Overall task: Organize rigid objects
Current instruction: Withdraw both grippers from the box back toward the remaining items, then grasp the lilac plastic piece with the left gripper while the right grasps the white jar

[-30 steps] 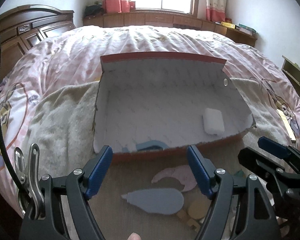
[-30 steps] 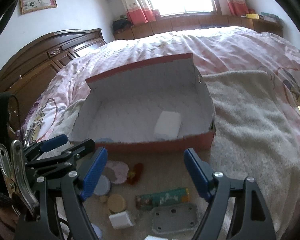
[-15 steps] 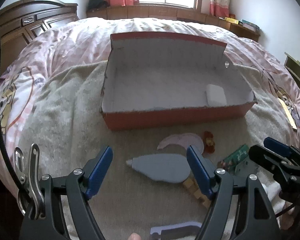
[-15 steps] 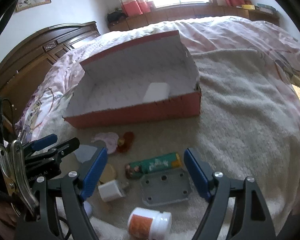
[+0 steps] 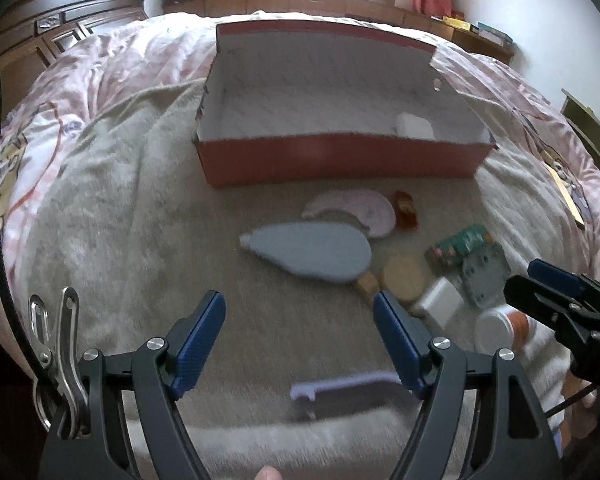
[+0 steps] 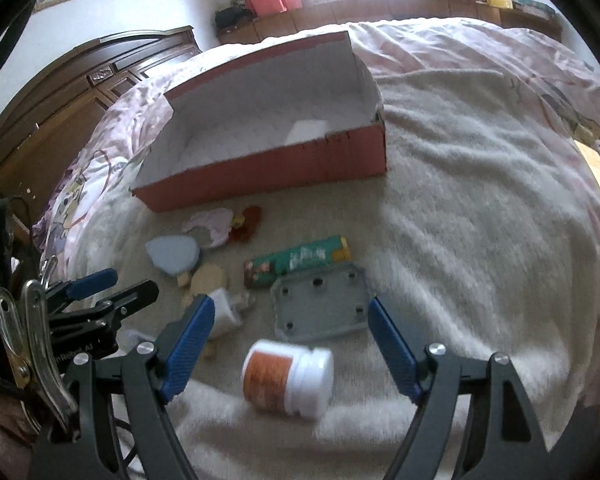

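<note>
A red cardboard box (image 5: 340,160) (image 6: 268,168) with a white inside stands open on the bed, one white block (image 5: 414,126) (image 6: 306,130) in it. In front of it lie a blue teardrop paddle (image 5: 312,252) (image 6: 174,254), a pink curved piece (image 5: 360,208), a small red toy (image 5: 406,210), a green packet (image 6: 296,260), a grey plate with holes (image 6: 320,306), a white charger (image 6: 226,312) and a white bottle with an orange label (image 6: 288,378). My left gripper (image 5: 300,340) is open above the blanket before the paddle. My right gripper (image 6: 288,344) is open over the bottle, not touching it.
A pale fleece blanket (image 6: 480,220) covers the pink bedspread (image 5: 100,60). A pale purple flat piece (image 5: 340,388) lies near my left fingers. A round tan disc (image 5: 402,278) sits by the paddle. A dark wooden headboard (image 6: 60,100) is at left, window cabinets behind.
Both grippers pulled back from the box and tilted down. The box moved up in both views, and the loose objects in front of it, with the bottle, came into view. Jaws kept their width.
</note>
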